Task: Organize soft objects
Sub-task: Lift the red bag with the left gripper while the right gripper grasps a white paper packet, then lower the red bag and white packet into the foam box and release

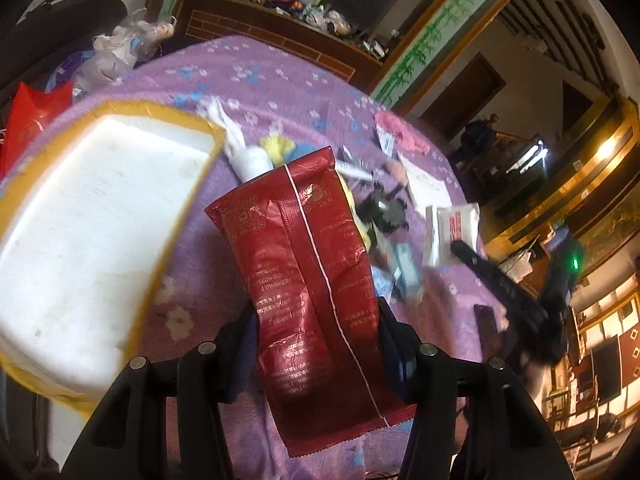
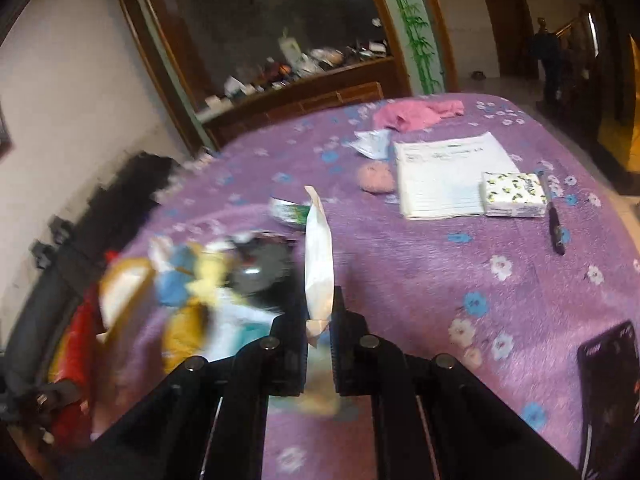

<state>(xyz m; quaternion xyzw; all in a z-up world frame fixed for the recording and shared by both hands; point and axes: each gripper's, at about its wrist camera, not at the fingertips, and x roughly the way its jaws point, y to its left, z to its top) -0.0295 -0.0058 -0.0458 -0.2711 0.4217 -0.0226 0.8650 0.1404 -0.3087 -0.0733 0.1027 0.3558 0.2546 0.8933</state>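
Observation:
My left gripper is shut on a dark red foil tissue packet and holds it above the purple flowered tablecloth. To its left is a white tray with a yellow rim. My right gripper is shut on a white soft packet, held edge-on above the cloth. In the left wrist view the right gripper with that white and red packet shows at right. A white rolled cloth, a yellow and blue plush and a pink cloth lie on the table.
A notebook, a patterned tissue pack, a pen, a pink ball and a dark phone lie on the table. A red bag and plastic bags sit at the far left edge.

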